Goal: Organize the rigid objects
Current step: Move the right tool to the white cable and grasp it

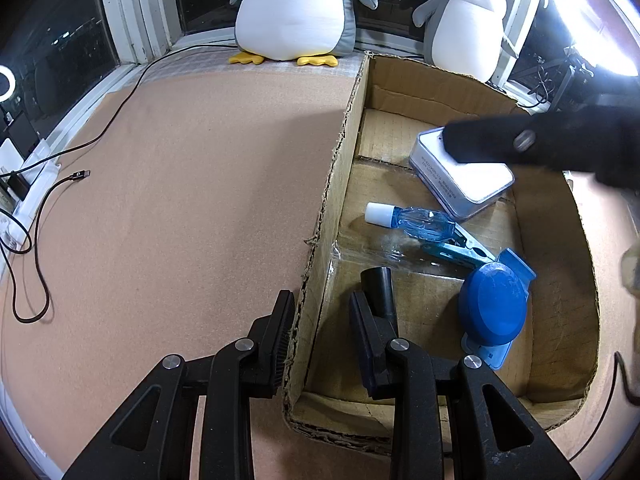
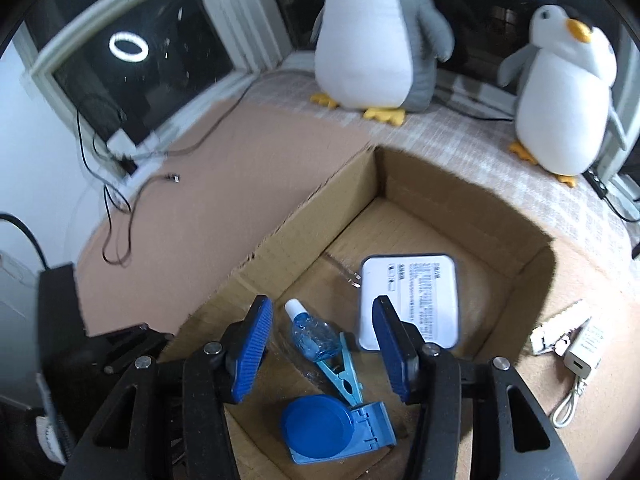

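My left gripper sits released astride the cardboard box's near wall, so any sideways nudge could snag and drag the box across the cork mat. My right gripper, also released, hovers over the bottle, clip and white case inside, while two plush penguins watch from the dark windowsill.

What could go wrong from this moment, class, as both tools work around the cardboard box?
1. The left tool straddles the cardboard box's torn wall; closing or pulling could bend it or drag the box.
2. The right tool hangs open over the clear blue bottle and light blue clip, which overlap; reaching for one may shift the other.
3. The white flat case sits tilted and could slide.
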### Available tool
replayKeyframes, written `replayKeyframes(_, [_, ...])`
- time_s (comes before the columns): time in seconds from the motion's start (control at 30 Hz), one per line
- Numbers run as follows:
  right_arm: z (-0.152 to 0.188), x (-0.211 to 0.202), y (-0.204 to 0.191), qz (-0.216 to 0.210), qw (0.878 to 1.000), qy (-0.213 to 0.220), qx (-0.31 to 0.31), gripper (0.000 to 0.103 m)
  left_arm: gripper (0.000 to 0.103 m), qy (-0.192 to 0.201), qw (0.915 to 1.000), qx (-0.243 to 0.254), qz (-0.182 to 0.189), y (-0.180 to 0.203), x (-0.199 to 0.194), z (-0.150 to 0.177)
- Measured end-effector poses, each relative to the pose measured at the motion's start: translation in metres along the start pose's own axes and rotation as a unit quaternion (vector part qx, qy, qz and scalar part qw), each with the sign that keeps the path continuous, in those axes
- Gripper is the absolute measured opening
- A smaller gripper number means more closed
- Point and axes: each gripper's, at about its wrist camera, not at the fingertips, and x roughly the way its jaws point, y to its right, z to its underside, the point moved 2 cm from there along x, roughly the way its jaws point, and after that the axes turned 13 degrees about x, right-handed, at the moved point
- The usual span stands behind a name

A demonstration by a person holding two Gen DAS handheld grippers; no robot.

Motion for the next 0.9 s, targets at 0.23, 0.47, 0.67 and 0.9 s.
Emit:
replayKeyframes(0.23, [-0.001,-0.036,0.025,0.022,0.999,0.042,0.022,0.048,0.031,0.000,1.0000,0.000,0.000,0.000,0.000,0.000])
replayKeyframes(0.47, [0.006,-0.077,0.081,0.067,0.994,0.067,0.058,0.048,0.031,0.000,1.0000,0.000,0.000,0.000,0.000,0.000])
replayKeyframes(0.67, [0.014,-0.090,0.150,0.110,0.983,0.048,0.137,0.048,0.031,-0.001,1.0000,0.001,-0.002,0.001,0.000,0.000])
replayKeyframes(0.9, [0.023,-0.071,0.207,0.114,0.971,0.005,0.211,0.048,0.031,-0.001,1.0000,0.004,-0.003,0.002,0.000,0.000])
